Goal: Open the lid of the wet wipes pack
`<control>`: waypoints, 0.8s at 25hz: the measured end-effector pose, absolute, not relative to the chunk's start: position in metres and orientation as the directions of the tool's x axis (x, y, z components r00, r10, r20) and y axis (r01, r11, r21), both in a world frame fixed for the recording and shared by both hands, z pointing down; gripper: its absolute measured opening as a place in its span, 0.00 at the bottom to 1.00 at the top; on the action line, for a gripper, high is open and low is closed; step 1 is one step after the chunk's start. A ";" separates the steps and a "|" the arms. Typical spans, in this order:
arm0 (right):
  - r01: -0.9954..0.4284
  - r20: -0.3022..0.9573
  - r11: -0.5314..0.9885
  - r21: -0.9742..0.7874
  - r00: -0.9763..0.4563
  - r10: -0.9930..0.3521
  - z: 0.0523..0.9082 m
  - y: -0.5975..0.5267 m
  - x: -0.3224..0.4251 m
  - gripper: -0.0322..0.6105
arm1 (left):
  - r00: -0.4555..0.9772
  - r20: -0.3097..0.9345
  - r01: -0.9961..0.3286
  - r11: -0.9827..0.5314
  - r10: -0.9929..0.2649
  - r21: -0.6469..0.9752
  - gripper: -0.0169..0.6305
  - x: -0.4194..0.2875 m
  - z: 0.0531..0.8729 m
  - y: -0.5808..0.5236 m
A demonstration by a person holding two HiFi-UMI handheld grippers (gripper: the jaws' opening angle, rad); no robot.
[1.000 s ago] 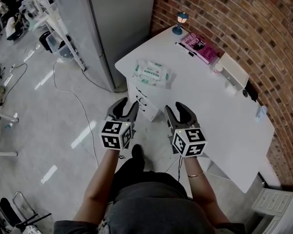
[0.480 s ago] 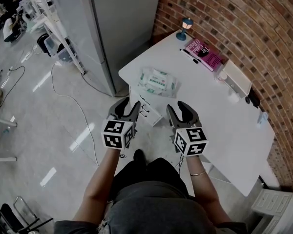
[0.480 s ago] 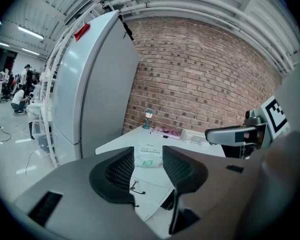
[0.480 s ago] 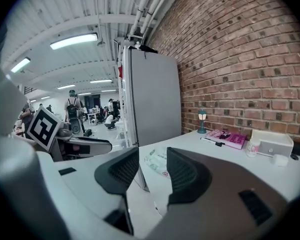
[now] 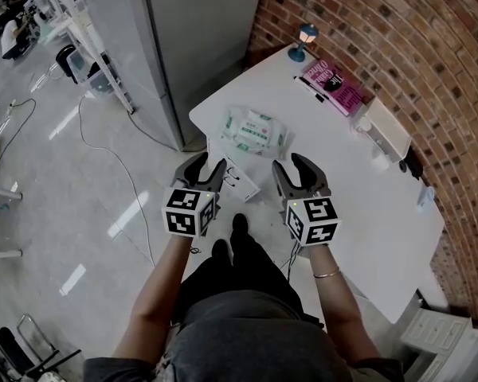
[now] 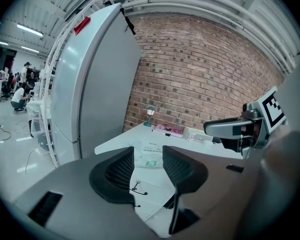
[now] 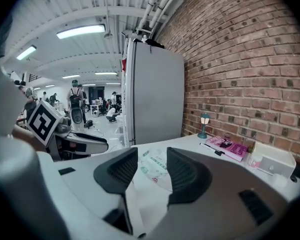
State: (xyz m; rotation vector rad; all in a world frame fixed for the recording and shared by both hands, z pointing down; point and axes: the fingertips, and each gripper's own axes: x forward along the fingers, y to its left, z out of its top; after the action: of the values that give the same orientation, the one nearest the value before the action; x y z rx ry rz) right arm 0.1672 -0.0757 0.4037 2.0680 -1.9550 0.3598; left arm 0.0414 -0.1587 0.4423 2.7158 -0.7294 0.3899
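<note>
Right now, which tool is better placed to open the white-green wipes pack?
Probably right: the right tool hangs over the white table, empty jaws just opened wider, facing the wipes pack; the left tool hangs beyond its edge.

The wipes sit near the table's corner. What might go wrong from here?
The wet wipes pack lies loose near the table's edge, so a nudge might slide it off. It looks soft, so pulling it open may lift the whole pack unless the left gripper pins it while the right gripper, whose empty jaws have just been opening, pulls.
</note>
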 end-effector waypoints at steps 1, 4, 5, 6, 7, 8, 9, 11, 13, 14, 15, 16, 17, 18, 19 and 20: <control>-0.999 0.362 -0.044 0.032 0.053 -0.931 0.403 -0.079 0.170 0.34 | 0.832 0.335 -0.524 -0.824 -0.442 0.215 0.29 0.044 0.442 -0.161; -0.998 0.370 -0.014 0.057 0.034 -0.928 0.403 -0.090 0.178 0.34 | 0.827 0.338 -0.532 -0.819 -0.449 0.214 0.29 0.051 0.443 -0.170; -0.998 0.374 0.000 0.069 0.026 -0.927 0.404 -0.094 0.180 0.34 | 0.825 0.341 -0.535 -0.818 -0.451 0.212 0.29 0.053 0.444 -0.173; -0.997 0.379 0.014 0.080 0.017 -0.925 0.405 -0.099 0.182 0.34 | 0.822 0.345 -0.538 -0.817 -0.453 0.209 0.29 0.055 0.445 -0.176; -0.995 0.385 0.030 0.091 0.008 -0.923 0.406 -0.103 0.184 0.34 | 0.819 0.348 -0.541 -0.815 -0.456 0.207 0.29 0.057 0.446 -0.180; -0.994 0.392 0.045 0.100 -0.002 -0.920 0.407 -0.108 0.186 0.34 | 0.816 0.352 -0.545 -0.813 -0.458 0.207 0.29 0.060 0.448 -0.183; -0.993 0.399 0.059 0.105 -0.012 -0.917 0.408 -0.112 0.189 0.34 | 0.813 0.356 -0.549 -0.809 -0.460 0.208 0.29 0.063 0.449 -0.187; -0.991 0.411 0.082 0.105 -0.032 -0.911 0.411 -0.121 0.194 0.34 | 0.807 0.364 -0.558 -0.803 -0.466 0.210 0.29 0.068 0.452 -0.192; -0.990 0.418 0.102 0.102 -0.050 -0.907 0.413 -0.129 0.198 0.34 | 0.799 0.374 -0.567 -0.797 -0.471 0.208 0.29 0.072 0.456 -0.198; -0.988 0.422 0.113 0.103 -0.060 -0.905 0.414 -0.133 0.199 0.34 | 0.795 0.379 -0.572 -0.793 -0.473 0.209 0.29 0.073 0.458 -0.200; -0.986 0.428 0.127 0.105 -0.070 -0.901 0.416 -0.137 0.199 0.34 | 0.791 0.384 -0.577 -0.789 -0.476 0.211 0.29 0.074 0.460 -0.202; -0.984 0.434 0.141 0.109 -0.080 -0.897 0.418 -0.140 0.200 0.34 | 0.788 0.388 -0.581 -0.786 -0.478 0.212 0.29 0.075 0.462 -0.204; -0.981 0.442 0.156 0.115 -0.090 -0.893 0.420 -0.143 0.200 0.34 | 0.784 0.393 -0.585 -0.783 -0.480 0.211 0.29 0.077 0.464 -0.206; -0.978 0.451 0.170 0.122 -0.099 -0.887 0.423 -0.146 0.200 0.33 | 0.781 0.397 -0.588 -0.781 -0.482 0.210 0.29 0.078 0.466 -0.208; -0.975 0.459 0.185 0.127 -0.107 -0.882 0.425 -0.149 0.200 0.33 | 0.778 0.402 -0.591 -0.779 -0.483 0.208 0.29 0.080 0.468 -0.209; -0.972 0.468 0.199 0.129 -0.117 -0.876 0.428 -0.152 0.200 0.33 | 0.775 0.407 -0.593 -0.778 -0.483 0.207 0.29 0.082 0.470 -0.211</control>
State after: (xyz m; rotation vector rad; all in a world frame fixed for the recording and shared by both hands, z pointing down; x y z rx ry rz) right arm 0.2004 -0.1519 0.4280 1.7196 -2.0383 0.2888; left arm 0.0818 -0.2113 0.4697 2.6448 -0.8264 0.4788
